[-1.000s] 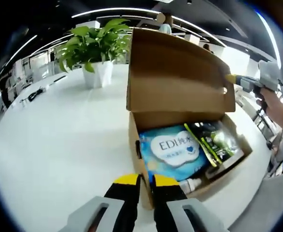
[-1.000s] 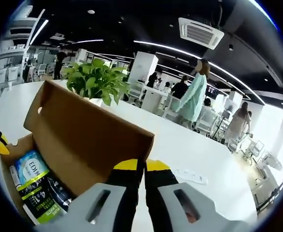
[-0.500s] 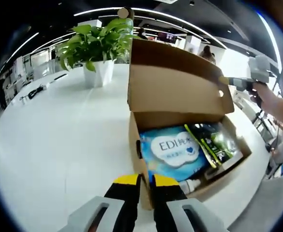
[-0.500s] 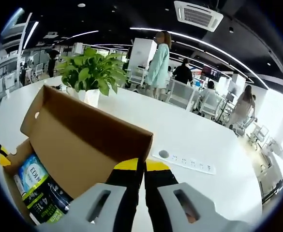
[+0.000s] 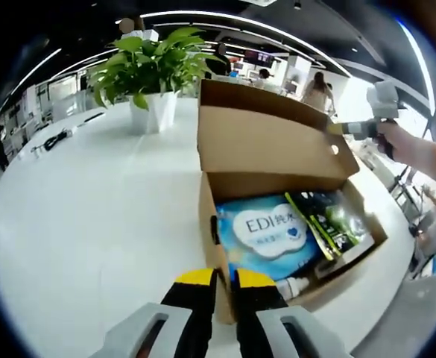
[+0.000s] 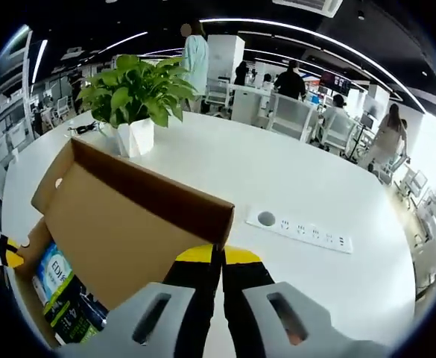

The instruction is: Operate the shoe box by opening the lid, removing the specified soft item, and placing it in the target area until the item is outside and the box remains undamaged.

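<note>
The brown cardboard shoe box point(image 5: 209, 216) stands open on the white table, its lid point(image 5: 270, 142) raised and leaning back. Inside lie a soft blue pack marked EDI point(image 5: 266, 231), a green-and-black pack point(image 5: 329, 220) and a small white tube point(image 5: 296, 283). My left gripper point(image 5: 225, 280) is shut on the box's near wall. My right gripper point(image 5: 348, 128), held by a hand at the upper right, pinches the lid's free edge. In the right gripper view the right gripper point(image 6: 218, 255) is shut on the lid point(image 6: 121, 216), with the blue pack point(image 6: 50, 272) below it.
A potted green plant point(image 5: 154, 67) in a white pot stands on the table behind the box, also seen as the plant point(image 6: 132, 97). A white power strip point(image 6: 299, 227) is set into the table beyond the lid. People and desks fill the office behind.
The lid has tipped further back, its top edge lower in the left gripper view. My right gripper went back with it. The left gripper and box stayed put.
</note>
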The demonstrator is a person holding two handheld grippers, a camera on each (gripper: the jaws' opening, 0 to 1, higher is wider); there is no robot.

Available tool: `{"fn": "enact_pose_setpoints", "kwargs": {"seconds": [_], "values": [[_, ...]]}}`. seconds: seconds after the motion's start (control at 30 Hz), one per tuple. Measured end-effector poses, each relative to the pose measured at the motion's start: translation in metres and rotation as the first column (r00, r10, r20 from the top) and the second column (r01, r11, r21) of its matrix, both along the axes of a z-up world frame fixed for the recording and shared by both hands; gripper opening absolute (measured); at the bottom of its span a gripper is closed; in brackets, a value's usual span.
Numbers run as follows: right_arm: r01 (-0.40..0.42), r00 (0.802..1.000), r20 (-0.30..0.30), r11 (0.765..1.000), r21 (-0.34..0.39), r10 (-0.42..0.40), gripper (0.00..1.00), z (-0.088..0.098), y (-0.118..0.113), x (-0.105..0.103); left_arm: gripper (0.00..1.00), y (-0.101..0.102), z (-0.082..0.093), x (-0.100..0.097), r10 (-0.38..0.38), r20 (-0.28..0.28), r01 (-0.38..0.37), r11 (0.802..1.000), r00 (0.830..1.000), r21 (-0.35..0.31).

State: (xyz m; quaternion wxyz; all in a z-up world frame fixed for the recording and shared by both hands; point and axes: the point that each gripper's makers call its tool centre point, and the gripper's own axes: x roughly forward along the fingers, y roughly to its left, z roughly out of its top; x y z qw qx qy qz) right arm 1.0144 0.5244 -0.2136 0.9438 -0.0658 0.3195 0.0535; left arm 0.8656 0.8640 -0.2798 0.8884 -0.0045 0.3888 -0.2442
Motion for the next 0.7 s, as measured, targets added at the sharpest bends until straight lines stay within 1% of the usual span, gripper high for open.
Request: {"fn": "enact_pose_setpoints", "kwargs": {"seconds": [0.07,0.13,0.17,0.2,0.23,0.27,0.3,0.33,0.4,0.47,0.6,0.7], "values": [[-0.005,1.0,-0.022,1.0,0.005,0.005,0.0,-0.005,0.0,0.001,0.09,0.0,0.0,0.0,0.006,-0.004,-0.006,1.0,1.0,-0.005],[-0.008,0.998,-0.058,1.0,0.02,0.009,0.0,-0.013,0.0,0.003,0.08,0.0,0.0,0.0,0.007,-0.005,-0.007,1.0,1.0,-0.005],[-0.011,0.996,-0.083,0.999,0.031,0.014,0.0,-0.018,0.001,0.003,0.08,0.0,0.0,0.0,0.007,-0.005,-0.007,1.0,1.0,-0.004],[-0.017,0.993,-0.112,0.999,0.037,0.021,0.0,-0.022,0.003,-0.002,0.08,0.0,0.0,0.0,0.007,-0.005,-0.007,1.0,1.0,-0.002],[-0.008,0.992,-0.125,0.998,0.056,0.015,0.0,-0.025,0.004,-0.002,0.08,0.0,0.0,0.0,0.007,-0.005,-0.007,1.0,1.0,-0.002],[-0.001,0.988,-0.156,0.997,0.074,0.012,0.0,-0.034,0.003,0.008,0.08,0.0,0.0,0.0,0.009,-0.006,-0.009,1.0,1.0,-0.004],[0.001,0.986,-0.168,0.996,0.084,0.013,0.0,-0.037,0.003,0.012,0.08,0.001,0.0,0.0,0.012,-0.007,-0.012,1.0,1.0,-0.008],[0.004,0.982,-0.189,0.996,0.088,0.013,0.0,-0.04,0.005,0.004,0.08,0.001,0.0,0.0,0.014,-0.008,-0.014,1.0,1.0,-0.01],[-0.001,0.976,-0.218,0.996,0.089,0.02,0.0,-0.046,0.006,0.001,0.08,0.001,0.0,0.0,0.017,-0.011,-0.017,1.0,1.0,-0.014],[-0.002,0.971,-0.237,0.996,0.09,0.023,0.0,-0.051,0.006,0.0,0.08,0.001,0.0,0.0,0.018,-0.011,-0.018,1.0,1.0,-0.012],[0.013,0.962,-0.272,0.993,0.119,0.02,0.0,-0.062,0.005,0.001,0.08,0.001,0.001,-0.001,0.021,-0.014,-0.021,1.0,1.0,-0.017],[0.017,0.956,-0.292,0.991,0.134,0.023,0.0,-0.066,0.005,-0.001,0.08,0.001,0.0,-0.001,0.018,-0.014,-0.019,1.0,1.0,-0.018]]}}
